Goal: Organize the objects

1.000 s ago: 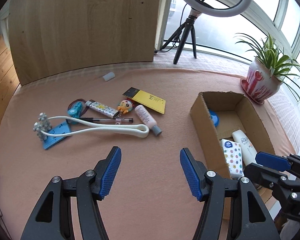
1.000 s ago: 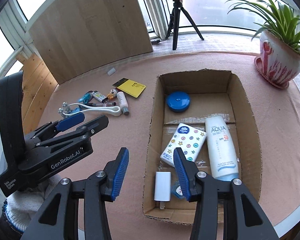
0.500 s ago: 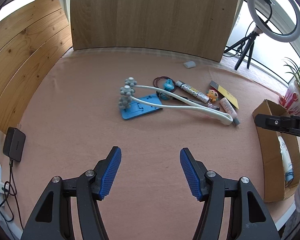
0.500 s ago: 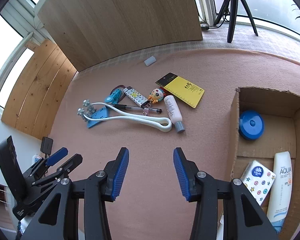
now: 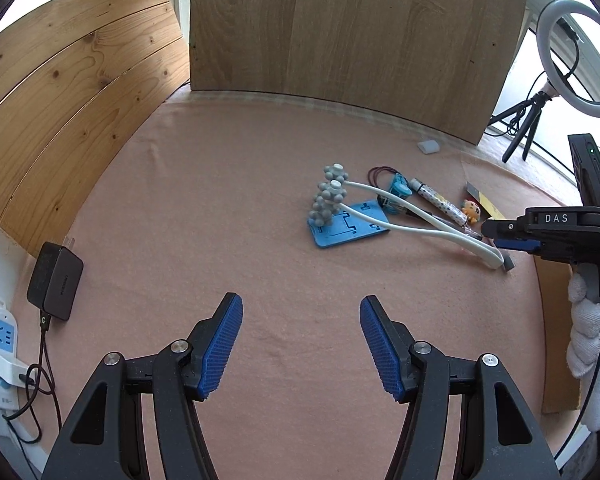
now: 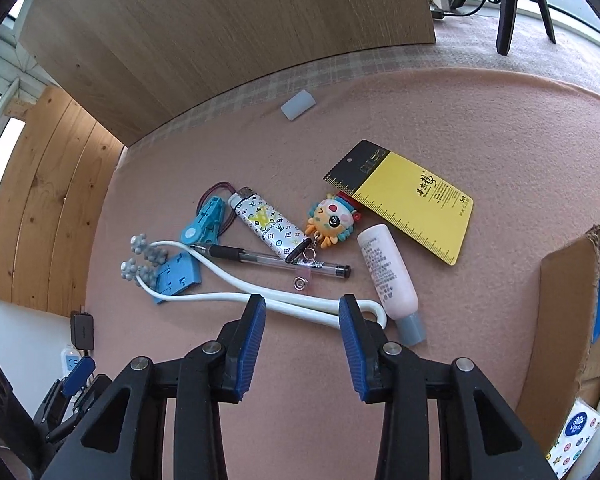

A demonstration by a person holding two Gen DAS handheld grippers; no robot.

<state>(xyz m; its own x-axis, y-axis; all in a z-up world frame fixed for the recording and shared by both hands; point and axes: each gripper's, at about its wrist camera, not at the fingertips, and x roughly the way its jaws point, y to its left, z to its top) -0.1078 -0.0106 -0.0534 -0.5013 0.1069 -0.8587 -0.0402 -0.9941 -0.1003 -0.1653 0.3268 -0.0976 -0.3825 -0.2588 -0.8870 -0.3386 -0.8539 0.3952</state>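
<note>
White massager lies crosswise on the mat, its loop end between the right gripper pads; jaws just been closing, not yet pinching. Left gripper empty, farther.

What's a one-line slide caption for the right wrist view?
Right gripper, jaws just narrowing but not gripping, astride the white massager amid pen, lighter and bottle.
</note>
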